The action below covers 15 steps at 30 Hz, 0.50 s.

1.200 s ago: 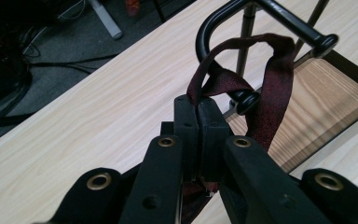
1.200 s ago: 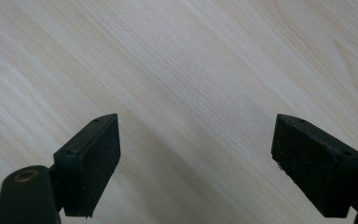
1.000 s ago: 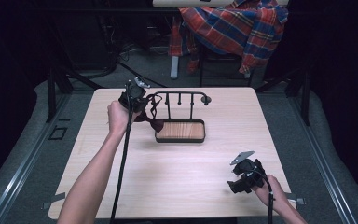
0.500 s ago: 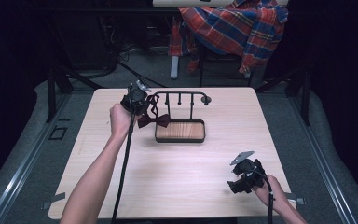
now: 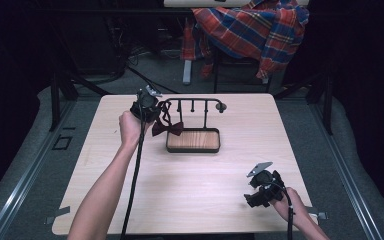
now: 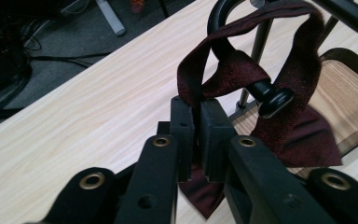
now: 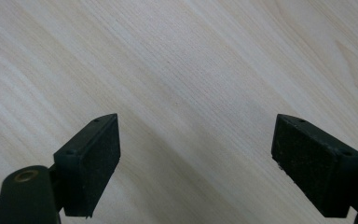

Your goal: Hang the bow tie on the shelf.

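The left gripper point(image 6: 196, 135) pinches the band of a dark red bow tie point(image 6: 279, 107), looped over the left hook end of a black rack point(image 5: 194, 125). The right gripper point(image 5: 261, 190) hovers near the table point(image 5: 190, 185), jaws wide apart

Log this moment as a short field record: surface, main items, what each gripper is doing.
surface: light wooden table
rack: black hook stand on a wood-lined tray
item: dark red bow tie, band looped over the rack's end hook
left gripper: shut on the bow tie's band
right gripper: open, above bare table at the near right
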Motion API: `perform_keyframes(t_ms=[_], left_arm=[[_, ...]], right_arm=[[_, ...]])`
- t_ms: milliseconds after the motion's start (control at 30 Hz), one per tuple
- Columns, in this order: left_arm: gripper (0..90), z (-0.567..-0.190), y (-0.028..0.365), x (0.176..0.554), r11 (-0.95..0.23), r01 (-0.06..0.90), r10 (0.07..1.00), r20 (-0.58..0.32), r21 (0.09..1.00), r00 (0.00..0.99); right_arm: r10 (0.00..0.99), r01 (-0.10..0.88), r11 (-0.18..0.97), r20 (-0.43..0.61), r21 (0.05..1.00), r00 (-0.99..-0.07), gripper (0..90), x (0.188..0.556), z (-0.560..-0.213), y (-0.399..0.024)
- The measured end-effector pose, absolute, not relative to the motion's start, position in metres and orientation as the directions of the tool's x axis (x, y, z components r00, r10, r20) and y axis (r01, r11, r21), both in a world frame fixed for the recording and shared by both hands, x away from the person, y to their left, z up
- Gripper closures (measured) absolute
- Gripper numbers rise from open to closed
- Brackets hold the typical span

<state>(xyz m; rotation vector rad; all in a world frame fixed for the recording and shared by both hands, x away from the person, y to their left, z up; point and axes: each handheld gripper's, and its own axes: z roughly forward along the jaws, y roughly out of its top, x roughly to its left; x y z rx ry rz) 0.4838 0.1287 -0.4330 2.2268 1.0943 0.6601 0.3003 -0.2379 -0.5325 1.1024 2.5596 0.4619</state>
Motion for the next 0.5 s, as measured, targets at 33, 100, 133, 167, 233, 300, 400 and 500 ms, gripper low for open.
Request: perform_keyframes(t_ms=[33,100,133,167,233,300,400,500], left_arm=[[80.6,-0.4346,0.1291,0.483,-0.507,0.542,0.819,0.178,0.671,0.546],[79.5,-0.4353,0.1294,0.4827,-0.507,0.542,0.818,0.175,0.671,0.548],[79.1,-0.4361,0.1297,0.4823,-0.505,0.543,0.818,0.172,0.671,0.549],[78.9,-0.4372,0.1301,0.4819,-0.503,0.544,0.818,0.167,0.672,0.55],[77.0,-0.4377,0.1302,0.4818,-0.506,0.545,0.816,0.168,0.669,0.553],[75.9,-0.4384,0.1302,0.4813,-0.505,0.545,0.815,0.163,0.669,0.556],[73.9,-0.4379,0.1315,0.4804,-0.5,0.54,0.816,0.16,0.677,0.555],[70.7,-0.436,0.1325,0.4796,-0.505,0.54,0.813,0.162,0.673,0.559]], right_arm=[[0.74,0.639,0.653,-0.161,0.406,-0.653,15.2,0.3003,-0.5324,-0.2381],[0.742,0.64,0.65,-0.158,0.411,-0.652,15.2,0.3002,-0.5328,-0.2381],[0.739,0.639,0.653,-0.161,0.406,-0.654,15.2,0.3002,-0.5324,-0.2381],[0.74,0.639,0.652,-0.157,0.408,-0.654,15.2,0.3001,-0.5324,-0.238],[0.74,0.639,0.652,-0.158,0.408,-0.654,15.2,0.3,-0.5324,-0.2377],[0.738,0.638,0.656,-0.164,0.403,-0.655,15.2,0.3001,-0.5322,-0.2378],[0.739,0.639,0.653,-0.157,0.407,-0.655,15.2,0.3002,-0.5327,-0.2374],[0.737,0.638,0.656,-0.162,0.403,-0.656,15.2,0.3004,-0.5326,-0.2376]])
